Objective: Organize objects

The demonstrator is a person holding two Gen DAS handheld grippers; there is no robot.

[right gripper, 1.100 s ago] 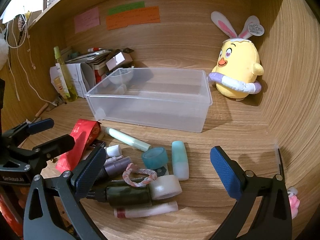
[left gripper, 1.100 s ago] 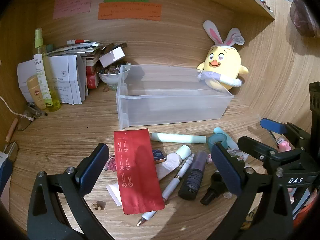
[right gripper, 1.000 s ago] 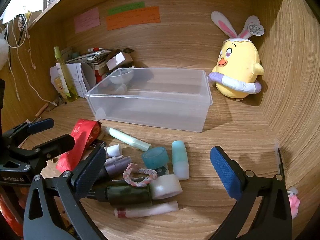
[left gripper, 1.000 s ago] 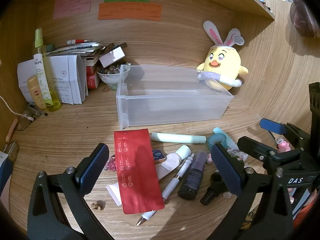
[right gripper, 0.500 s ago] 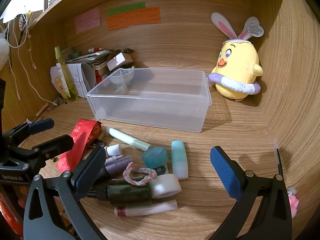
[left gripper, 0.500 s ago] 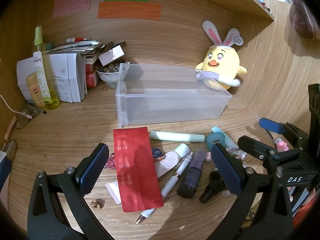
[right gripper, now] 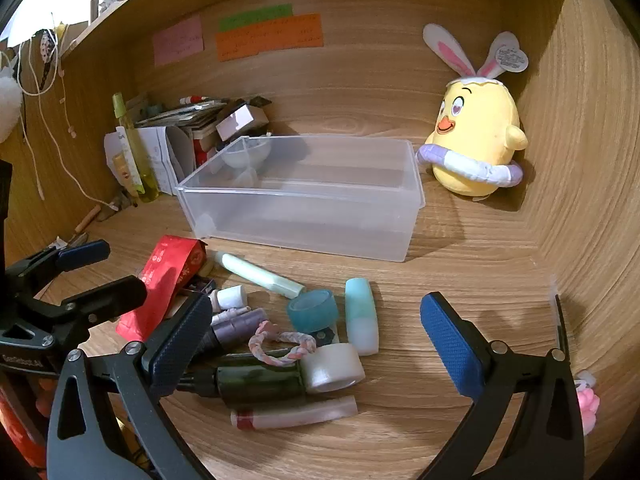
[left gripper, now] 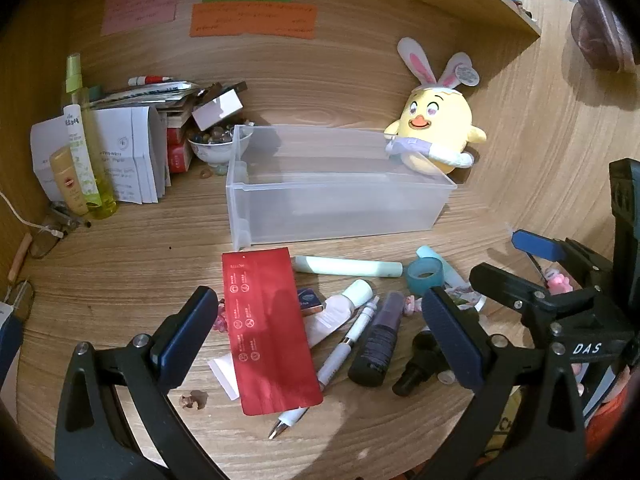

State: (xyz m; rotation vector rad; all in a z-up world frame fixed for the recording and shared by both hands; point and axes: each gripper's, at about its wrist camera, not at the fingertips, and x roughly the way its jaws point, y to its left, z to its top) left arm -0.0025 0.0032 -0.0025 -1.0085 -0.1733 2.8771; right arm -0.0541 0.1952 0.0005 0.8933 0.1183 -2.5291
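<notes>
Nearest the left-wrist camera, the left tool (left gripper: 316, 332) hangs with its blue-padded fingers spread wide and nothing between them, low over the wooden tabletop (left gripper: 120, 272). Under it lies a flat red sachet (left gripper: 268, 328), partly covering a white tube (left gripper: 332, 314) with a pale cap. Just to the right of these lie a white pen (left gripper: 344, 346) and a dark purple bottle (left gripper: 380, 338), side by side.

The right tool (right gripper: 316, 332) is likewise wide open and empty, hovering over the right part of the same pile. Below it a dark green bottle (right gripper: 256, 380) lies on its side, touching a roll of clear tape (right gripper: 334, 368); a pink braided hair tie (right gripper: 280, 344) rests on top of the bottle. A clear tube with a red end (right gripper: 296, 414) lies nearest the camera. Slightly farther are a teal tape roll (right gripper: 312, 312) and, just beside it, a pale teal capsule-shaped case (right gripper: 361, 322). A mint green stick (right gripper: 260, 274) lies aslant between the pile and the bin.

Beyond the clutter stands a clear plastic bin (right gripper: 304, 216), open at the top with nothing inside. To its right a yellow chick plush (right gripper: 476, 140) with rabbit ears leans in the corner. To the bin's left are a small bowl (left gripper: 216, 148), stacked papers and boxes (left gripper: 132, 152), and a tall yellow-green spray bottle (left gripper: 86, 148). Sticky notes (left gripper: 252, 20) hang on the back wall.
</notes>
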